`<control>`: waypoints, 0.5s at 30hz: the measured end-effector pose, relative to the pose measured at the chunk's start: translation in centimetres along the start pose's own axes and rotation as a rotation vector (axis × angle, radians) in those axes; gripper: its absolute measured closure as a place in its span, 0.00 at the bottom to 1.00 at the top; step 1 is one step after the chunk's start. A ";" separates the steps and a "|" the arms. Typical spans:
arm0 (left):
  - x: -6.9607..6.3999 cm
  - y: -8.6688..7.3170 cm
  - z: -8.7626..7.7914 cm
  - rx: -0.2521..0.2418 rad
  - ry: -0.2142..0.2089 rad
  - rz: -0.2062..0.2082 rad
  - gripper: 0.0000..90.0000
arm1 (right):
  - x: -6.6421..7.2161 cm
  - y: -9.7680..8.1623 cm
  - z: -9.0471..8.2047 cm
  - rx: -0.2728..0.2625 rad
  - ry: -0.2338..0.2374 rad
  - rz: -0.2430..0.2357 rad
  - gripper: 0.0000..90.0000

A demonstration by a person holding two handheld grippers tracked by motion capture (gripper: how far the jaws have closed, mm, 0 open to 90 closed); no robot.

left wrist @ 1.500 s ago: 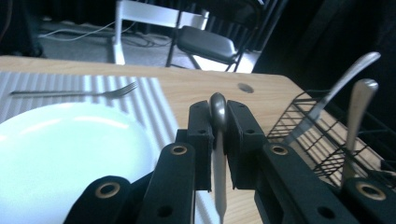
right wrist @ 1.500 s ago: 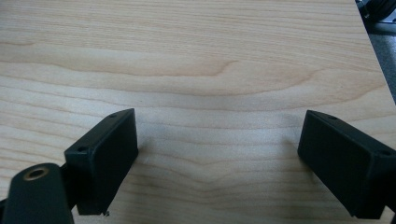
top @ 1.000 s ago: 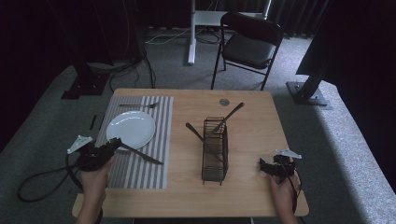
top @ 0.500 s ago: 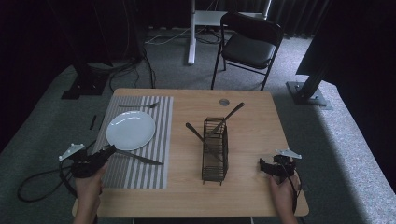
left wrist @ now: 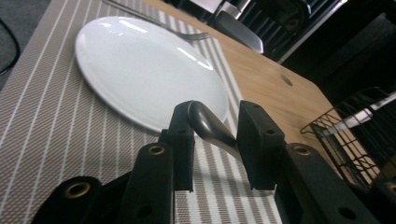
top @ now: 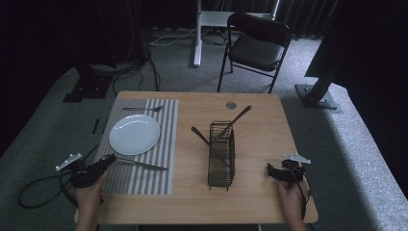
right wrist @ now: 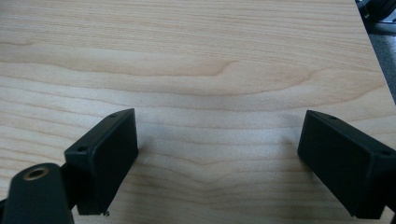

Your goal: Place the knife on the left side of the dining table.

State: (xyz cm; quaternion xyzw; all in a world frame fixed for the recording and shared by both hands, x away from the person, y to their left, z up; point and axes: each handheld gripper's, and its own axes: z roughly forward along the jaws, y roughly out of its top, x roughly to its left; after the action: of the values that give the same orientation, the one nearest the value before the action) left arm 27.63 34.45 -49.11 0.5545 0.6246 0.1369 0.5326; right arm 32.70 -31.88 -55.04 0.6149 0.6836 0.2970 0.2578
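Observation:
A dark-handled knife (top: 144, 165) lies on the striped placemat (top: 159, 144), in front of a white plate (top: 134, 134). My left gripper (top: 108, 160) is at the mat's left edge, low over the table. In the left gripper view the knife handle (left wrist: 210, 127) lies between the jaws of the left gripper (left wrist: 218, 114). The jaws have just been opening. The handle rests by the left pad, with a gap to the right pad. A fork (top: 144, 109) lies beyond the plate. My right gripper (top: 270, 172) hovers open over bare wood near the table's right front, and the right gripper (right wrist: 219, 135) holds nothing.
A black wire basket (top: 222, 154) stands mid-table with two utensils (top: 240, 118) sticking out. The basket (left wrist: 355, 135) is off to the right in the left gripper view. A small round hole (top: 231, 105) marks the tabletop. A black chair (top: 260, 45) stands behind the table.
My left hand has drawn back to the left and toward the table's near edge, sinking lower. The knife stays where it lay on the mat. The right hand has kept still.

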 end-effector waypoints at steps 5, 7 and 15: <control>0.6 -0.4 0.2 0.001 0.017 -0.013 0.73 | 0.0 0.0 0.0 0.000 0.000 0.000 0.13; 0.9 -0.5 0.2 0.005 0.025 -0.016 0.72 | 0.0 0.0 0.0 0.000 0.000 0.001 0.13; 2.0 -1.0 0.4 0.002 0.053 -0.047 0.69 | 0.0 0.0 0.0 0.000 0.000 0.000 0.13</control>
State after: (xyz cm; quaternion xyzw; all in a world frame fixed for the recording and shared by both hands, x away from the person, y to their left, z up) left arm 27.78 35.61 -51.09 0.5364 0.6517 0.1382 0.5182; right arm 32.70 -31.88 -55.03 0.6149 0.6836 0.2969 0.2577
